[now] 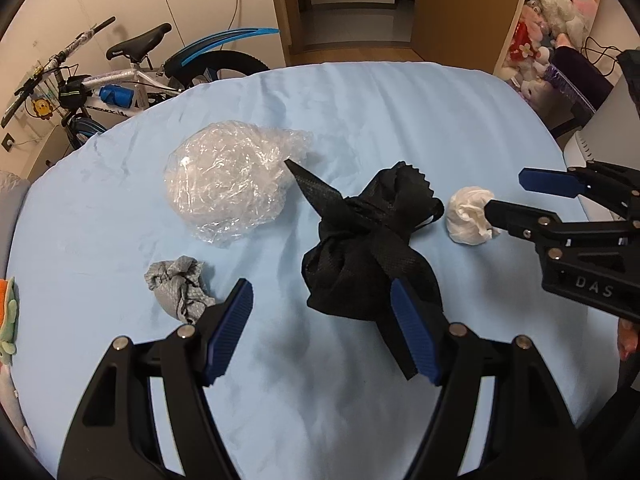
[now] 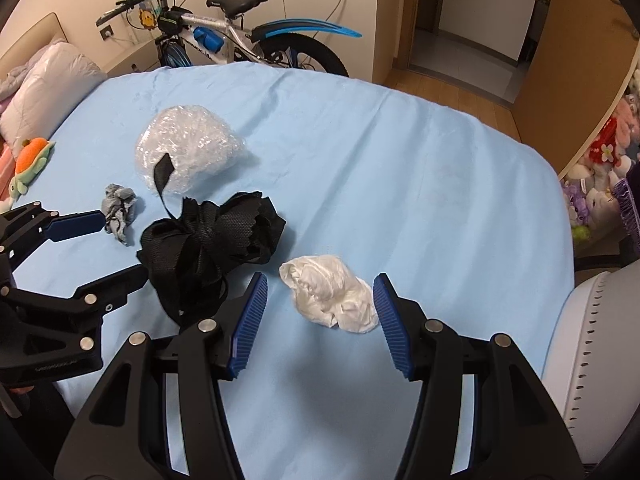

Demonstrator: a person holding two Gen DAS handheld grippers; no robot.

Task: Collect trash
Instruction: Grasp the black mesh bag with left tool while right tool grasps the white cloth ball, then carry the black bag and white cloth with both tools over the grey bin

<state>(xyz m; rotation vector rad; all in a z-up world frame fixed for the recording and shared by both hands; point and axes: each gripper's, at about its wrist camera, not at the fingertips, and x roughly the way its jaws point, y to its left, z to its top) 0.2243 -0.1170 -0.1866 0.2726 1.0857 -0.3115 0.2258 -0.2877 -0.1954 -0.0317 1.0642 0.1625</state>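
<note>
On the light blue bed sheet (image 1: 360, 120) lie a knotted black fabric bag (image 1: 372, 248), a clear crumpled plastic wad (image 1: 228, 188), a small grey crumpled cloth (image 1: 180, 288) and a white crumpled plastic wad (image 1: 468, 216). My left gripper (image 1: 324, 312) is open and empty, its right finger beside the black bag. My right gripper (image 2: 320, 300) is open, with the white wad (image 2: 332, 296) lying between its fingers. The black bag (image 2: 216, 240), clear wad (image 2: 188, 152) and grey cloth (image 2: 118, 208) also show in the right wrist view.
A bicycle (image 2: 224, 32) stands behind the bed by the wall. A pillow (image 2: 44, 88) and a plush toy (image 2: 32, 164) lie at the bed's left. A white round appliance (image 2: 600, 340) stands at the right edge. Shelves of plush toys (image 1: 552, 20) stand at far right.
</note>
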